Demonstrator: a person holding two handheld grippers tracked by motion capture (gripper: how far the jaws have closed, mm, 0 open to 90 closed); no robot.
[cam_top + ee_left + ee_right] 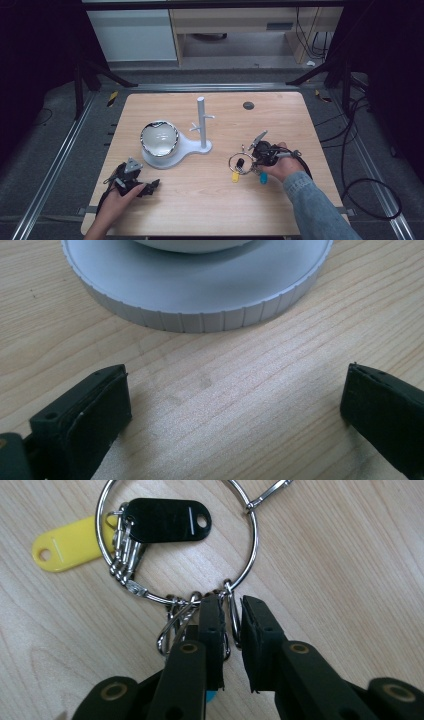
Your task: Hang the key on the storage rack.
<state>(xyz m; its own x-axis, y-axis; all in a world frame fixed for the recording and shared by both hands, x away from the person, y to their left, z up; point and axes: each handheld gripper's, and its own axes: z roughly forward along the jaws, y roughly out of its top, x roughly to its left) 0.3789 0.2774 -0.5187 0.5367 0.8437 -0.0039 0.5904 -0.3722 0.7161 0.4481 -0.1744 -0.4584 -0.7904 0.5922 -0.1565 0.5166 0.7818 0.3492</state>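
Observation:
A large metal key ring (235, 159) (252, 545) lies on the wooden table at the right. It carries a black tag (165, 520), a yellow tag (234, 177) (65, 545), a blue tag (262, 179) and several small clips. My right gripper (251, 163) (231, 605) points down at the ring's near side, its jaws almost together on one metal clip (233, 622) hanging from the ring. My left gripper (142, 176) (235, 390) rests low at the front left, jaws wide open and bare, facing the ribbed round base (200, 315) of the white stand.
The white stand (201, 122) has an upright post with short pegs. A shiny metal bowl (159, 138) sits on its round base. A dark grommet (248, 105) marks the table's far side. Cables lie on the floor at the right.

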